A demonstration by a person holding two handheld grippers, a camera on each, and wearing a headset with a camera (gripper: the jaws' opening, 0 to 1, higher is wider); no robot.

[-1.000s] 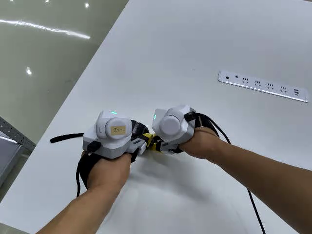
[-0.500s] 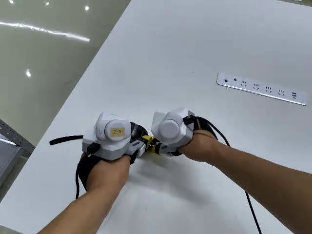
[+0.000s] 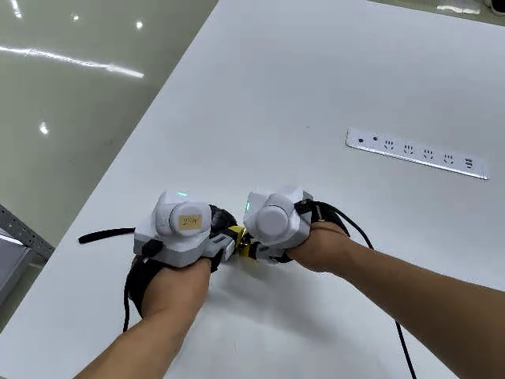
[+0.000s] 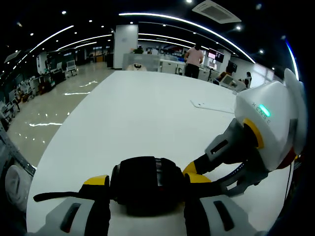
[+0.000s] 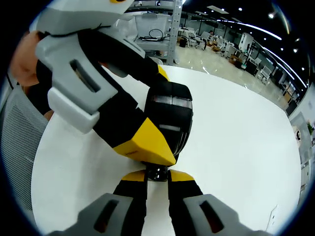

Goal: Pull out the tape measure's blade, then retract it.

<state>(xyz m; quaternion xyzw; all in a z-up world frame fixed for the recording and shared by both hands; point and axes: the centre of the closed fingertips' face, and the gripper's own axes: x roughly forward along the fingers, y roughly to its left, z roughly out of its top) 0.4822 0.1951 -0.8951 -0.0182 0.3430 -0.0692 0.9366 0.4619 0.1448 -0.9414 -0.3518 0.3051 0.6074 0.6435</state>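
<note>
Left gripper view: the left gripper [image 4: 146,178] squeezes the black tape measure [image 4: 145,191] at the counter's [image 4: 147,113] near-left part, and the right gripper [image 5: 157,176] is pinched onto its blade tip [image 5: 157,172], right at the case.

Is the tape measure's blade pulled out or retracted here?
Retracted: the right gripper pinches its tip right at the tape measure case; no blade length shows.

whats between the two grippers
The tape measure: the left hand-held gripper clamps its case, the right hand-held gripper pinches a dark tab at its edge; both gripper views show it.
</note>
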